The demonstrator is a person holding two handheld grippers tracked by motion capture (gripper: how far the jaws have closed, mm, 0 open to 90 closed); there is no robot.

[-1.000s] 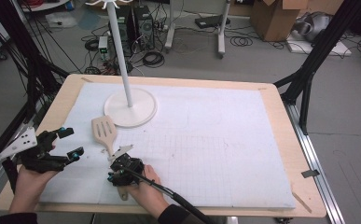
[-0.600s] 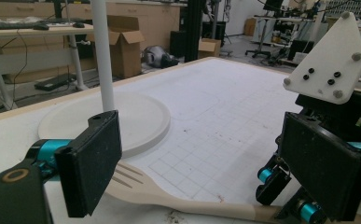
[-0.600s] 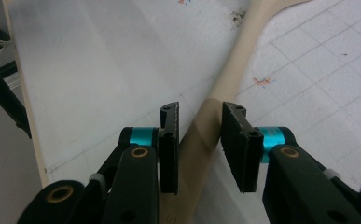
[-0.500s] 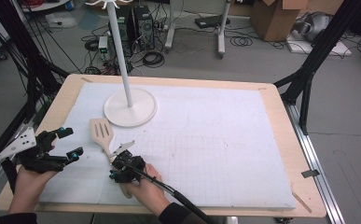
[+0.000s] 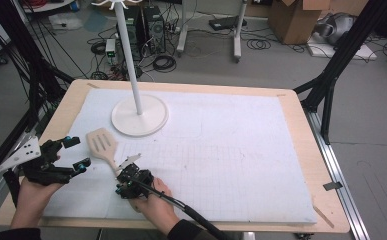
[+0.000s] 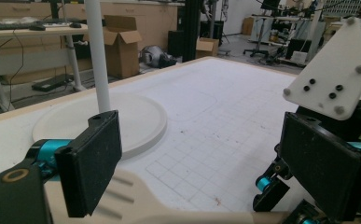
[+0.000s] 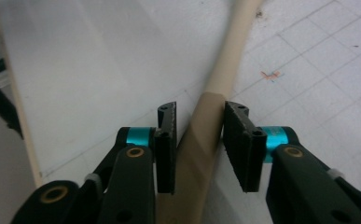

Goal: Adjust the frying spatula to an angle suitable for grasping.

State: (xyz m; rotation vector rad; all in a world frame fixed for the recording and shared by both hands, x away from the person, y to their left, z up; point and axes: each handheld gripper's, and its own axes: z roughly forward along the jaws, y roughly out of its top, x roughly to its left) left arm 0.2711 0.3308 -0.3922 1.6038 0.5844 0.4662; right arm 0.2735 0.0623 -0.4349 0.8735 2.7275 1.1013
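High view: the spatula (image 5: pixel 102 145) lies at lower left of the frame on the white gridded mat (image 5: pixel 221 150) covering the wooden table (image 5: pixel 301 130), its slotted blade pointing toward the round base of the white stand (image 5: pixel 139 115). The right hand-held gripper (image 5: pixel 124 172) sits on the handle end, low and near the front edge, a sensible spot for lifting the tool with the blade left free. The left hand-held gripper (image 5: pixel 76 152) waits just left of the blade, jaws parted, holding nothing.

Left gripper view: two flat black pads stand wide apart, with the pale slotted blade (image 6: pixel 136 198) at the bottom of the frame between them. It looks like smooth, matte wood. The stand's disc (image 6: pixel 122 121) is glossy white, its pole (image 6: pixel 98 56) thin and straight. At right, a grey three-cornered plate tops the other gripper.

Right gripper view: the rounded beige handle (image 7: pixel 206 140) runs up the middle between both jaws (image 7: pixel 199 144). The right pad touches it; a sliver of gap shows at the left pad, so I judge the grip closing rather than firm.
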